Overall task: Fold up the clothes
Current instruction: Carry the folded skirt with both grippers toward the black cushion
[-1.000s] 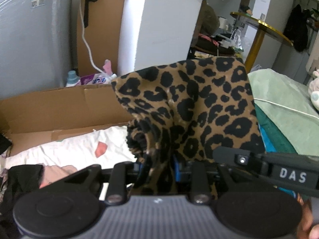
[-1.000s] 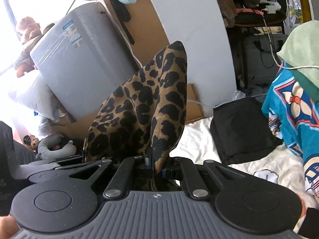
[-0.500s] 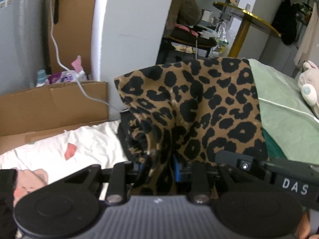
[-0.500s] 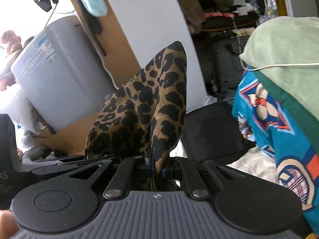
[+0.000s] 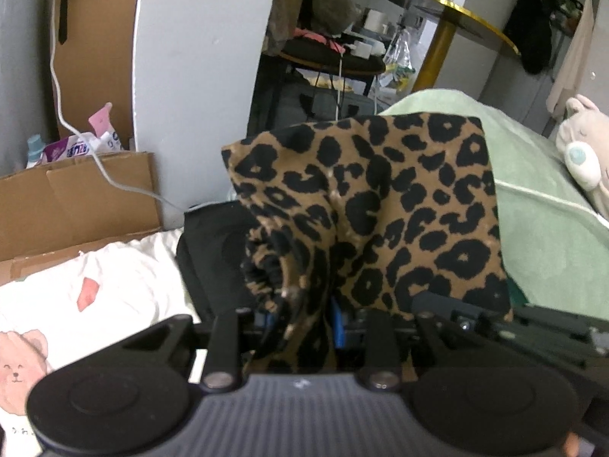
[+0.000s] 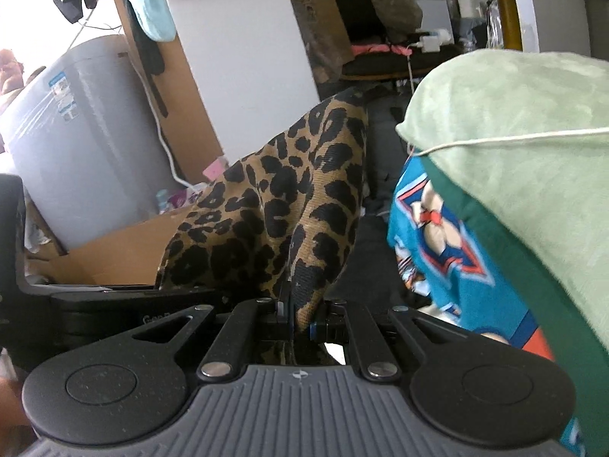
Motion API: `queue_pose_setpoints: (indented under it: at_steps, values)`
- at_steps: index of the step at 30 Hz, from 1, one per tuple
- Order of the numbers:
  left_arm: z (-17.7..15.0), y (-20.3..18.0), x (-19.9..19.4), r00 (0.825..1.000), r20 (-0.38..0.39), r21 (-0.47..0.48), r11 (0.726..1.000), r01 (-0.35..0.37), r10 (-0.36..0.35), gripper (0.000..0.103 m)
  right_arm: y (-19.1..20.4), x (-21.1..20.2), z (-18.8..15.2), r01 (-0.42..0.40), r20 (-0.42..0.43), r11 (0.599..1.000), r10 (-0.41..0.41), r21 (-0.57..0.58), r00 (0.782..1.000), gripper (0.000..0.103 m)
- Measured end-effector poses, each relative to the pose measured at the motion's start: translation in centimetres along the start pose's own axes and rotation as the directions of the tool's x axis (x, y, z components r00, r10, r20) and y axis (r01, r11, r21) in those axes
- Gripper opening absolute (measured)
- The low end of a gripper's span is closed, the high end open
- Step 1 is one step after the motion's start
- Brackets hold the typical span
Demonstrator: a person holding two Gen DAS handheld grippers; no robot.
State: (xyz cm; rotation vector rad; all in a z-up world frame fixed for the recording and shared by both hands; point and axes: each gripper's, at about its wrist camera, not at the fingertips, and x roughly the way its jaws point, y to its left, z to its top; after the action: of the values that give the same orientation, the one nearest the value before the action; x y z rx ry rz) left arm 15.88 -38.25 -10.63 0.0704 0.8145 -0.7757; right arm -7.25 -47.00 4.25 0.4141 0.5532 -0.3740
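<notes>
Flanking the leopard-print garment, a green blanket crowds right.

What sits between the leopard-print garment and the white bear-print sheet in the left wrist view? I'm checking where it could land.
A folded black garment lies between the leopard-print garment and the white bear-print sheet, seen in the left wrist view.

One leopard-print garment is up in front of one white pillar. Two grippers hold it: one left gripper and one right gripper. Right of the pillar stands one round gold-rimmed table. Left of the pillar sits one flattened cardboard box, with one white cable hanging across it. Right of the garment lies one pale green blanket and one plush toy. One black folded item lies below the pillar.
</notes>
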Motion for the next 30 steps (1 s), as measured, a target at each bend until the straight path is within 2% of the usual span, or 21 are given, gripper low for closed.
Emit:
queue_pose_setpoints:
  at_steps: [3, 7, 9, 12, 17, 20, 25, 30]
  values:
    - [0.2, -0.8, 0.9, 1.000, 0.017, 0.020, 1.000, -0.017, 0.017, 0.030, -0.8, 0.8, 0.4, 0.003, 0.016, 1.000, -0.003, 0.006, 1.000, 0.006]
    - [0.8, -1.4, 2.4, 0.998, 0.067, 0.066, 0.998, -0.012, 0.007, 0.030, -1.3, 2.7, 1.0, 0.014, 0.052, 0.998, -0.011, -0.055, 0.999, 0.006]
    - [1.1, -1.2, 3.3, 0.996, 0.088, 0.083, 0.997, -0.001, -0.006, 0.030, -2.2, 3.6, 1.4, 0.001, 0.076, 0.999, 0.002, -0.045, 0.997, 0.006]
    - [1.7, -0.1, 4.6, 0.996, 0.083, 0.071, 0.997, 0.010, -0.016, 0.030, -3.5, 5.5, 1.8, -0.033, 0.091, 0.999, 0.034, -0.020, 0.995, 0.006]
    - [2.4, 2.8, 6.6, 0.992, 0.093, 0.089, 0.993, 0.081, -0.090, 0.030, -4.3, 9.0, 2.2, -0.080, 0.112, 0.995, 0.087, -0.064, 0.990, 0.006]
    - [2.9, 5.4, 8.4, 0.987, 0.091, 0.048, 0.990, 0.130, -0.134, 0.029, -4.3, 11.0, 2.2, -0.096, 0.118, 0.989, 0.109, -0.114, 0.987, 0.006]
    - [2.8, 7.5, 9.9, 0.970, 0.123, 0.016, 0.978, 0.209, -0.209, 0.029, -4.2, 13.8, 2.3, -0.093, 0.143, 0.979, 0.120, -0.180, 0.982, 0.006]
    - [1.1, 8.9, 12.1, 0.968, 0.143, -0.052, 0.975, 0.215, -0.206, 0.029, -4.8, 16.4, 2.0, -0.089, 0.142, 0.978, 0.117, -0.190, 0.983, 0.006]
